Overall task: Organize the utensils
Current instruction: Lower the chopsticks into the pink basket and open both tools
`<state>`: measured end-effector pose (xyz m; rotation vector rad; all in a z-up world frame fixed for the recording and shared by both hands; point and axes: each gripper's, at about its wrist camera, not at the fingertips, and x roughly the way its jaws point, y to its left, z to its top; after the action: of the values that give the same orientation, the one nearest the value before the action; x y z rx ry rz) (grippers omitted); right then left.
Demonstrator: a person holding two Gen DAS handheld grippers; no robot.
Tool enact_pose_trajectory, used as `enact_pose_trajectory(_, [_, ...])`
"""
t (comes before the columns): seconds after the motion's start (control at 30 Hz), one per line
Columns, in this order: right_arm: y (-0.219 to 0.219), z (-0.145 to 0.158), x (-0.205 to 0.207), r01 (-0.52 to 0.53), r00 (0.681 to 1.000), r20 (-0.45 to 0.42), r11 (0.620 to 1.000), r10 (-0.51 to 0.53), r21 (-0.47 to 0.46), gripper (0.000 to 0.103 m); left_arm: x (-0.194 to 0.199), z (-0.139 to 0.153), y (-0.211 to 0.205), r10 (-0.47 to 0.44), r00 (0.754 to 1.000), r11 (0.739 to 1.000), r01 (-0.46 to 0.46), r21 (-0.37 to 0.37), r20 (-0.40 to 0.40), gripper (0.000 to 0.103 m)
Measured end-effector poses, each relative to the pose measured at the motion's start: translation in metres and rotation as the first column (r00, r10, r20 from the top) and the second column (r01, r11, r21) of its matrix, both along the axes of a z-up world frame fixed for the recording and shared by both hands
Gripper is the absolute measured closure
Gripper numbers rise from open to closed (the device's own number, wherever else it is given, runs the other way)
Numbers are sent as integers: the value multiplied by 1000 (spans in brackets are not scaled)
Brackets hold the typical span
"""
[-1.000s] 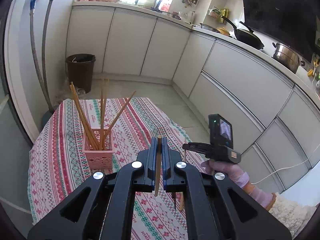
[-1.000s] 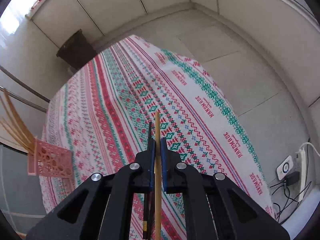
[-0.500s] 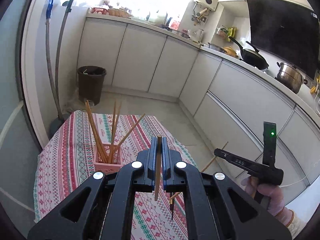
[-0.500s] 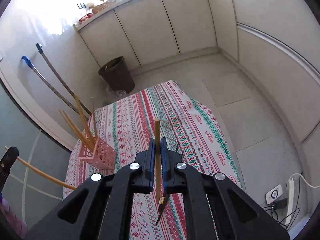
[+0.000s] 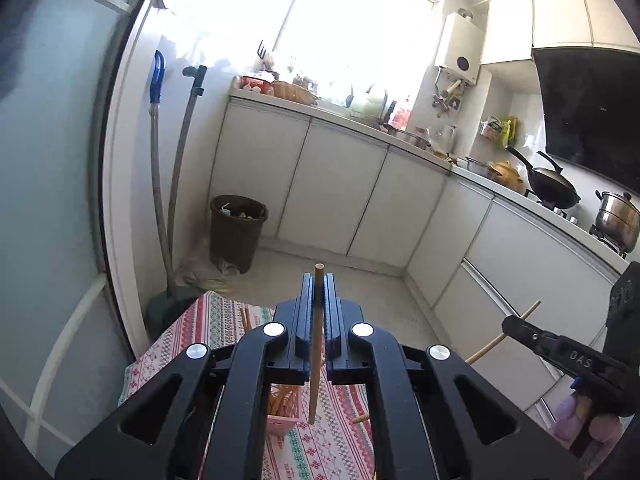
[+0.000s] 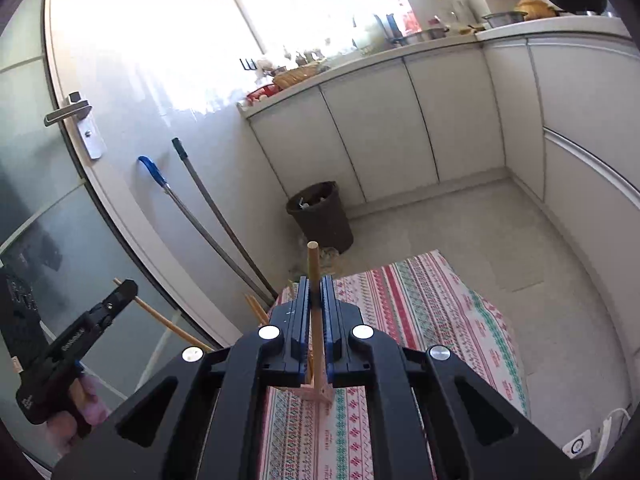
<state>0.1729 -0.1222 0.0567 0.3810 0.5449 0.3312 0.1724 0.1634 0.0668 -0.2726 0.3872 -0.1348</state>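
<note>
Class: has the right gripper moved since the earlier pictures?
Yes. The right gripper, shut on a chopstick, rose away from the tablecloth.

My left gripper (image 5: 316, 292) and right gripper (image 6: 316, 292), both matt black plastic with shiny metal bolt heads and blue ridged pads, each clamp a smooth, pale wooden chopstick (image 5: 315, 344). The table below wears a woven patterned cloth (image 6: 420, 308), on which stands a pink perforated plastic basket (image 5: 280, 424). Glossy white cabinet doors (image 5: 332, 188), a dull brown plastic bin (image 6: 322, 216) and a polished steel pot (image 5: 618, 216) surround me.
</note>
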Motion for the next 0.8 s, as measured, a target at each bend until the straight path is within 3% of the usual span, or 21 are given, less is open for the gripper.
enact_pose_trajectory(0.2, [15, -7, 15, -22, 1000, -3, 1000, 22, 21, 97, 26, -15, 12, 77, 997, 997, -77, 0, -17, 99])
enact_pose_trajectory(0.4, [26, -22, 30, -26, 999, -35, 1000, 27, 16, 97, 57, -37, 22, 103, 992, 994, -104, -19, -76, 98])
enact_pose_trajectory(0.5, [29, -26, 35, -28, 998, -51, 1000, 29, 12, 97, 70, -54, 24, 102, 984, 993, -108, -37, -148, 97])
enact_pose_trajectory(0.63, [31, -32, 41, -22, 997, -67, 1000, 22, 11, 97, 60, -52, 36, 129, 981, 988, -139, -64, -148, 79])
enact_pose_trajectory(0.8, [37, -41, 51, -5, 996, -84, 1000, 6, 13, 97, 35, -40, 44, 155, 983, 983, -164, -85, -101, 69])
